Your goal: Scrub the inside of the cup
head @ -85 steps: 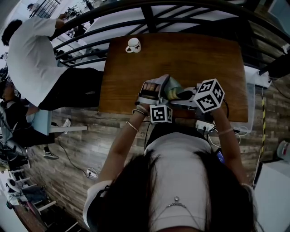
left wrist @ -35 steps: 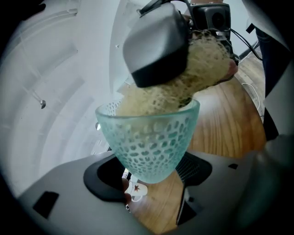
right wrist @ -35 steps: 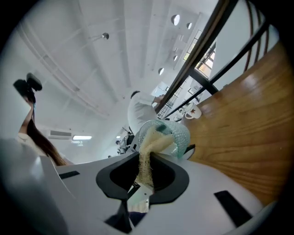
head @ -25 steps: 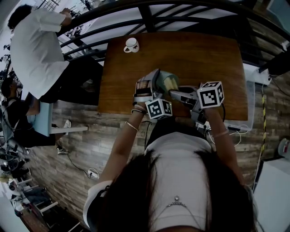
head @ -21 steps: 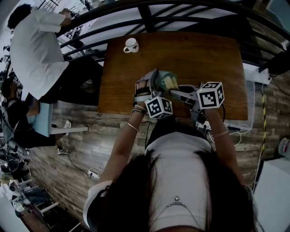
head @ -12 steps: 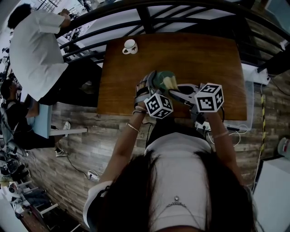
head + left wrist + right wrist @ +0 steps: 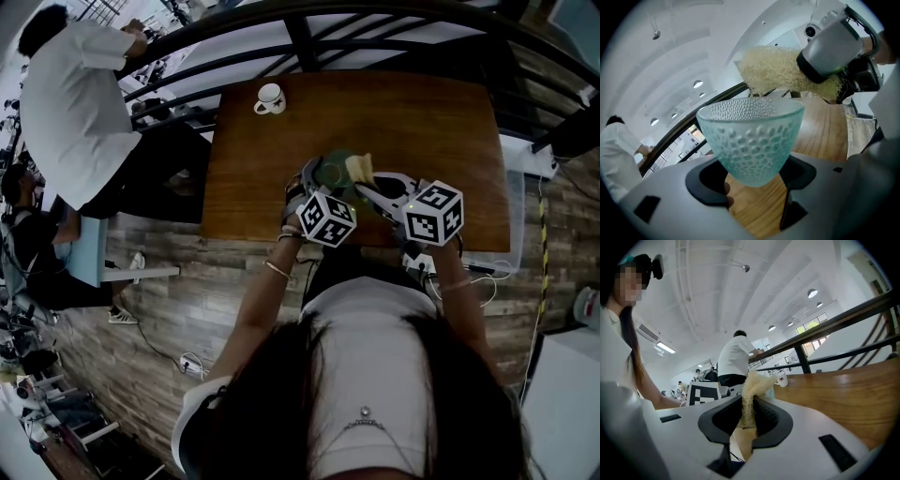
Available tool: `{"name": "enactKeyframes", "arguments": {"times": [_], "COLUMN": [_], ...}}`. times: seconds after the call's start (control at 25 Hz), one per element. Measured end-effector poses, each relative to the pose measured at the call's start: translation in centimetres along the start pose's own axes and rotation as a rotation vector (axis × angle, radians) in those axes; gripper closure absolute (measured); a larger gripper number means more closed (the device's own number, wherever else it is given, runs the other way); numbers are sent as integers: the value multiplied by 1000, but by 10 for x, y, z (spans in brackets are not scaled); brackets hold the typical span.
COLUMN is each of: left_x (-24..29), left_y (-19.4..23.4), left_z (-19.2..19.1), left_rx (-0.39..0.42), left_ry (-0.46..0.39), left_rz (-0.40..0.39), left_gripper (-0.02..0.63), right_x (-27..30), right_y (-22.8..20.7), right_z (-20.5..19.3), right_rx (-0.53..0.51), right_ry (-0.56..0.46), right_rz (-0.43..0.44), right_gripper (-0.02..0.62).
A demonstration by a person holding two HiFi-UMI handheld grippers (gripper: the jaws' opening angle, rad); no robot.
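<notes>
Plainly, left gripper [image 7: 752, 180] tilts down clasping the cup [image 7: 752, 136]; right gripper [image 7: 746, 416] pinches the scrubber [image 7: 752, 385] above it.

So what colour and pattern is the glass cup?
Pale aqua glass cup, covered in raised dimples; clearest in the left gripper view.

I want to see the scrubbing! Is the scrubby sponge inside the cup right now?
Out. The sponge, pinched in the right gripper, hangs above the cup, beside its rim; the cup looks empty inside.
</notes>
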State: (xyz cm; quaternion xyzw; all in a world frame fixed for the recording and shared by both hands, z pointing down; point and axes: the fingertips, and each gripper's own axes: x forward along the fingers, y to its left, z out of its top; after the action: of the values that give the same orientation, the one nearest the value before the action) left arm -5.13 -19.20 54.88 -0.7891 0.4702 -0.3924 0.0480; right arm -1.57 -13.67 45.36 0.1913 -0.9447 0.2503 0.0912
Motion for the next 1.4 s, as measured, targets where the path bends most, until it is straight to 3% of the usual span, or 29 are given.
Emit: {"name": "enactKeyframes", "arguments": {"times": [0.24,0.8,1.4], "left_x": [-2,-9,-15], "left_y": [-5,-7,-7], "left_z": [1,12,14], "left_rx": [-68,-229,-324], "left_ry": [1,-29,-6], "left_rz": [-30,-60,-73], "left_gripper": [267,267,267], "right_x": [-12,-36,-55], "right_y": [-11,-48,-70], "right_z": [0,-5,-11], "right_rx": [7,-65,-120], "right_ry": [-31,-46,-26], "right_rz": [-49,-284,-440], "right_gripper": [515,515,515]}}
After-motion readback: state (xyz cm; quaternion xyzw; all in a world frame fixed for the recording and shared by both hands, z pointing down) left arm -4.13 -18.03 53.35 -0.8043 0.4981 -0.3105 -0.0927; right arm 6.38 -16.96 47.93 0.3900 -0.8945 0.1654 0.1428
